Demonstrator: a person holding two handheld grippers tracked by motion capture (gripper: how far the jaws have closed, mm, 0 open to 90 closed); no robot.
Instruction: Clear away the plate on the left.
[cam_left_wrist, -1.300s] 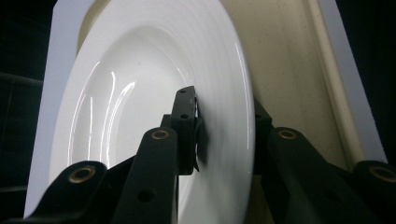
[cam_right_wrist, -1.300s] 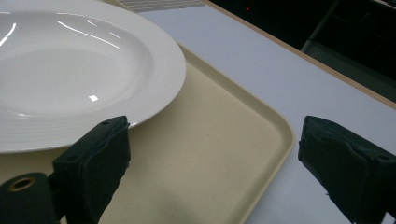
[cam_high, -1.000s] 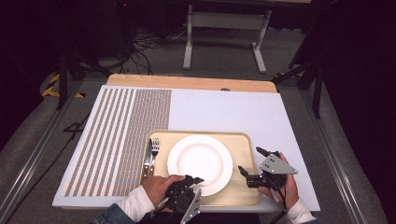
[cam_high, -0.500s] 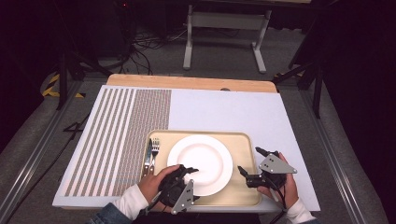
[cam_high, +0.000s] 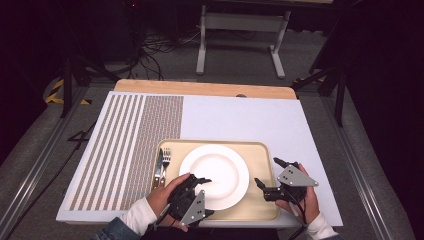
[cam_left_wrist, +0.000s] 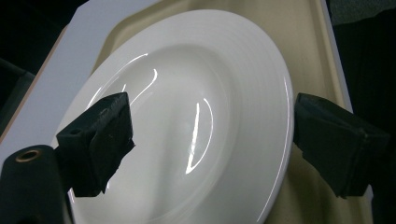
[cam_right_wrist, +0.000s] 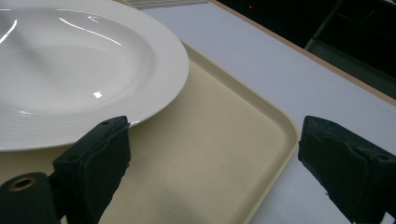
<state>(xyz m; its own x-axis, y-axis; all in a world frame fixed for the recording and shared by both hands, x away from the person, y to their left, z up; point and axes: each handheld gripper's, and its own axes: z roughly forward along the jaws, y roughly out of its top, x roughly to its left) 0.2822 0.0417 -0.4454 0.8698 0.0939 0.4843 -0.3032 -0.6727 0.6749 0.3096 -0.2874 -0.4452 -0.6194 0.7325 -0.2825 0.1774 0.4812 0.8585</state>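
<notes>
A round white plate (cam_high: 216, 170) lies in the middle of a beige tray (cam_high: 260, 152) at the table's near edge. A fork (cam_high: 166, 159) and a knife (cam_high: 158, 165) lie side by side along the tray's left side. My left gripper (cam_high: 199, 180) hovers at the plate's near-left rim, open. In the left gripper view, one jaw stands over the plate (cam_left_wrist: 196, 93) and the other past its rim, over the tray (cam_left_wrist: 317, 56). My right gripper (cam_high: 268, 172) is open at the tray's right side. Its jaws straddle the tray's (cam_right_wrist: 210, 154) edge, beside the plate (cam_right_wrist: 70, 70).
The tray rests on a white table cover (cam_high: 240, 120) whose left part is a striped mat (cam_high: 125, 145). A wooden strip (cam_high: 200, 88) runs along the far edge. A metal stand (cam_high: 240, 30) and cables lie on the floor beyond.
My left gripper has shifted a little left and forward, onto the plate's near-left rim. The right gripper has stayed in place.
</notes>
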